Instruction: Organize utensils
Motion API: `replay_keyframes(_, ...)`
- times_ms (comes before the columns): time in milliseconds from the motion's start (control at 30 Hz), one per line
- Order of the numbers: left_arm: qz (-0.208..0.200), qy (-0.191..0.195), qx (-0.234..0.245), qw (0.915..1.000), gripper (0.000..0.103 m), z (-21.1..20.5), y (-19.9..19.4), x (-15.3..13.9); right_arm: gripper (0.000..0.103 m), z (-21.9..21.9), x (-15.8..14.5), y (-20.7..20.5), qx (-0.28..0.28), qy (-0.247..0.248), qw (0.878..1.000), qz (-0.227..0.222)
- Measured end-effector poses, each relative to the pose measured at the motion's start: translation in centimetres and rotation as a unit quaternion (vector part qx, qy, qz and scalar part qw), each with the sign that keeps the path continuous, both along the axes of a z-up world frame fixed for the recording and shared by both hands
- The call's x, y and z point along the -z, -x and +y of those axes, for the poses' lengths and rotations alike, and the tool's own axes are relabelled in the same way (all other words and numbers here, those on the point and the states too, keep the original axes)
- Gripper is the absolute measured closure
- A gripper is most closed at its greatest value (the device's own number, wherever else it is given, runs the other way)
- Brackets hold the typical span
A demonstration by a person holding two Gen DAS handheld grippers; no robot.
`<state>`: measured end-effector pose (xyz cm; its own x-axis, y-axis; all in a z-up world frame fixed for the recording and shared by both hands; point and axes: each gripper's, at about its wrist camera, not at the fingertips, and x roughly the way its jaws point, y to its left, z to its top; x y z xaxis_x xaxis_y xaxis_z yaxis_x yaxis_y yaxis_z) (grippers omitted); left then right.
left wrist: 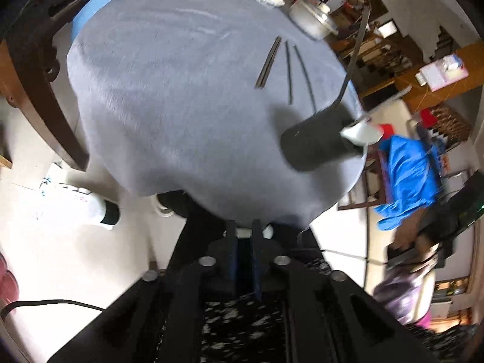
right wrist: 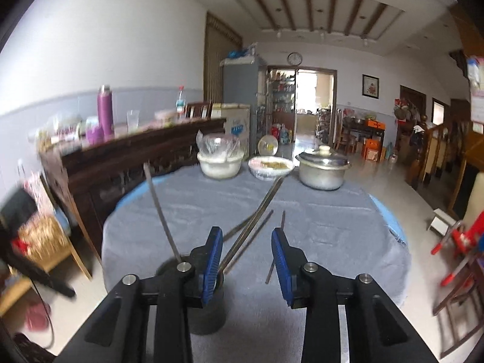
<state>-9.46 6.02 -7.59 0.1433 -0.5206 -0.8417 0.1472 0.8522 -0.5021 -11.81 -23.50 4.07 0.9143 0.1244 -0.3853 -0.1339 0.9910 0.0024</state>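
Right wrist view: the right gripper stands open over the near edge of the grey tablecloth, nothing between its blue pads. Just under its left pad sits the black cup, chopsticks leaning out of it. Beyond the cup more chopsticks lie flat on the cloth. The left gripper, near the cup, is parted only narrowly and holds nothing
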Motion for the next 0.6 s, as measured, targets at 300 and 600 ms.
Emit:
replay_keyframes(300,0.029,0.024,0.013,0.9992,0.071,-1.8,0.5,6.3,0.066,-1.8,0.1,0.5,0.033,-0.026,0.999,0.004)
replay_keyframes(600,0.05,0.044,0.023,0.9975,0.091,-3.0,-0.4,9.0,0.066,-1.9,0.0,0.4,0.034,-0.032,0.999,0.004)
